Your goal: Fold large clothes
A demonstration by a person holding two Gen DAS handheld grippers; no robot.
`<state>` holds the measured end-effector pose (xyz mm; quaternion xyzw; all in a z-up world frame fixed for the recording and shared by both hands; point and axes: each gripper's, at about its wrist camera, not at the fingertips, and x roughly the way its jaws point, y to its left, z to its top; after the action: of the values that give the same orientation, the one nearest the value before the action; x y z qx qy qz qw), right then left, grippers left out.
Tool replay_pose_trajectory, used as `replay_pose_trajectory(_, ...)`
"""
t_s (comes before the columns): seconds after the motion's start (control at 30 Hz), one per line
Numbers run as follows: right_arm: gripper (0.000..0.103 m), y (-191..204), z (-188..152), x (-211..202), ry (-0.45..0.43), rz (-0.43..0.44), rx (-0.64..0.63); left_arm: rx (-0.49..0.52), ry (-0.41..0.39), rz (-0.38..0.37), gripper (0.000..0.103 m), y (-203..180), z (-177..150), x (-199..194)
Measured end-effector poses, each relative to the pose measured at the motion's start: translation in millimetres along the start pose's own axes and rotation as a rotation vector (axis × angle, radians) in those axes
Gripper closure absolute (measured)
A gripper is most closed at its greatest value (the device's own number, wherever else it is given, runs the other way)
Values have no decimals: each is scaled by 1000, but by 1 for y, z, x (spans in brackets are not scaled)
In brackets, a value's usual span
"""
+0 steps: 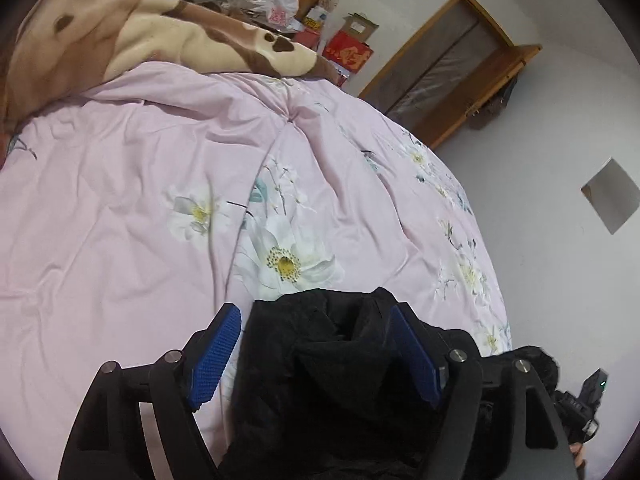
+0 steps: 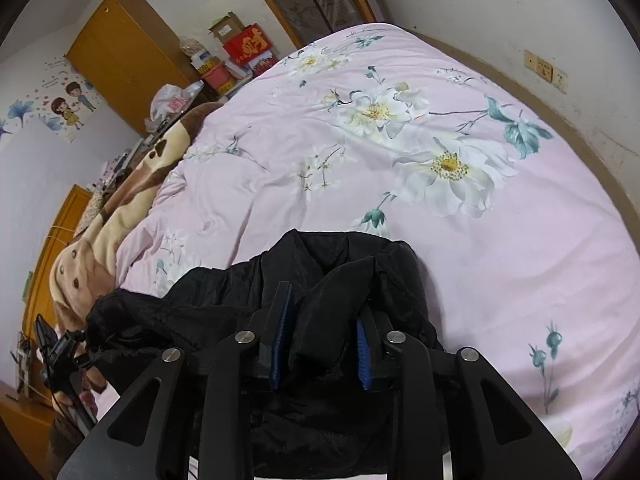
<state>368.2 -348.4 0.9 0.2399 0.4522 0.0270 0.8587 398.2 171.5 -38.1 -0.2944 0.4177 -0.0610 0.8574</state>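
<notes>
Pink floral bedspread (image 1: 120, 208) underlies black jacket (image 1: 328, 380); left jaws apart, right clamped on it.

1. You have soft, even daylight in both views; the pink quilt (image 1: 120, 220) reads bright and its creases are sharp, with only faint shading in the folds.
2. You lose nearly all detail in the black garment (image 2: 320, 280); it renders as a dark mass with a slight sheen on its ridges.
3. The fisheye bends straight lines hard near the rim; the wooden door frame (image 1: 448, 68) bows, and the corners fall into black vignette.
4. The white wall (image 1: 560, 128) looks flat and free of glare; the edges are softer than the centre.
</notes>
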Motion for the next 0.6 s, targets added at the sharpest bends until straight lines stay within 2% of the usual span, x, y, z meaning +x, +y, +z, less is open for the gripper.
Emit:
replay_pose_trajectory(0.03,65,-2,1,1,1,19,21,4,8,2,26,1,1,0)
replay_pose_trajectory(0.07,57,-9,3,3,11,80,96,15,6,7,26,1,2,0)
replay_pose_trajectory(0.13,49,-20,11,10,57,134,227,67,1,-4,26,-1,-2,2)
replay_pose_trajectory(0.2,42,-22,19,11,62,144,242,89,25,-23,26,-1,-8,7)
replay_pose_trajectory(0.27,40,-15,30,3,32,124,196,95,40,-43,26,1,-13,12)
replay_pose_trajectory(0.37,40,-13,42,-19,-44,146,141,109,38,-82,24,3,-18,12)
replay_pose_trajectory(0.47,35,-12,42,-29,-118,41,-3,180,45,-53,19,0,-23,14)
replay_pose_trajectory(0.53,35,-13,30,-18,-70,-41,-133,243,64,-23,19,-2,-26,17)
replay_pose_trajectory(0.6,35,-20,15,-1,-14,-48,-205,279,71,-23,18,-3,-27,19)
